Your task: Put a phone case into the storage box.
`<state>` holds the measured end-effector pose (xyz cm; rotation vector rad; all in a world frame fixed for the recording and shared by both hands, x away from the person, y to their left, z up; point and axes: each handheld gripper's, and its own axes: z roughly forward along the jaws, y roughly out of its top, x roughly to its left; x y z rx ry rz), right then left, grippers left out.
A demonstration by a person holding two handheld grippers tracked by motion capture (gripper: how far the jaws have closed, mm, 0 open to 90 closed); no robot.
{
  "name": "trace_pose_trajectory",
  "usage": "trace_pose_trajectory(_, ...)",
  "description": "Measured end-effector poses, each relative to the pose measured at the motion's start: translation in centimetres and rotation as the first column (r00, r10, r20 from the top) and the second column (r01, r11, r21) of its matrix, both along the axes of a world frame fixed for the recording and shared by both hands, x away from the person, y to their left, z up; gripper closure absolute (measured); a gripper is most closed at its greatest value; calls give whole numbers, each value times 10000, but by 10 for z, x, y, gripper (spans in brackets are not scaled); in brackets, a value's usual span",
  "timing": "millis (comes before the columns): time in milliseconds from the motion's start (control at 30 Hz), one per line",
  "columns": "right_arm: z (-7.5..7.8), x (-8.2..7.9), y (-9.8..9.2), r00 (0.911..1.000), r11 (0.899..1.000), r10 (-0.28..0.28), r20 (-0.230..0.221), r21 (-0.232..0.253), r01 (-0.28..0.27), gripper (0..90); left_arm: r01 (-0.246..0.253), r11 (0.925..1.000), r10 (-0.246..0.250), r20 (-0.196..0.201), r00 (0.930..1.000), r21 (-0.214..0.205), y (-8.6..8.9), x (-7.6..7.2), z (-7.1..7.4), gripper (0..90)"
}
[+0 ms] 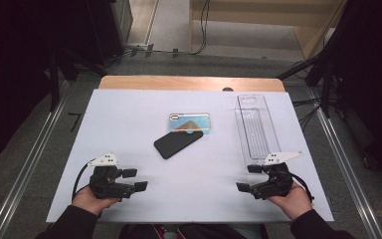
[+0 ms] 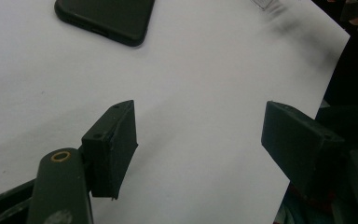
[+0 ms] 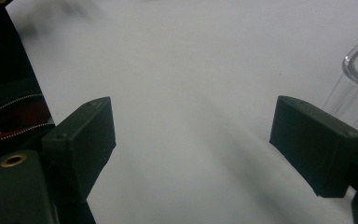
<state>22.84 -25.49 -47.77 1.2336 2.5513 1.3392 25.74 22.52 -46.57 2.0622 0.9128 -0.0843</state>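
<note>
We noted L gripper [image 1: 135, 180] and R gripper [image 1: 247, 178] near counter [image 1: 129, 114] edge, fingers apart, nothing between. Black phone [image 1: 178, 144] lay mid-counter, touching patterned case [image 1: 189, 123]; clear tray [image 1: 255, 127] far right.

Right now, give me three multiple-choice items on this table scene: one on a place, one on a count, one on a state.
1. Where does the black phone lie against the patterned light-blue phone case?
A. just nearer the person, to the left
B. inside the tray
C. far behind it
2. How many things lie on the white table, grippers aside?
A. one
B. three
C. five
3. How do the left gripper and right gripper stand?
A. both open, empty
B. both shut on the phone
C. left holds the tray

Right letters: 1 A, the phone's corner meets the case's near edge; 2 B, phone, case and long clear plastic tray; 3 A, only bare table between each pair of jaws.
</note>
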Motion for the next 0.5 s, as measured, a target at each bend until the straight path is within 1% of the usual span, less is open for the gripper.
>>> trace_pose_trajectory(500,0,0,0,9999,10000,10,-116,22,-10,123,-20,10000,20,-5,10000,-15,0,0,0,266)
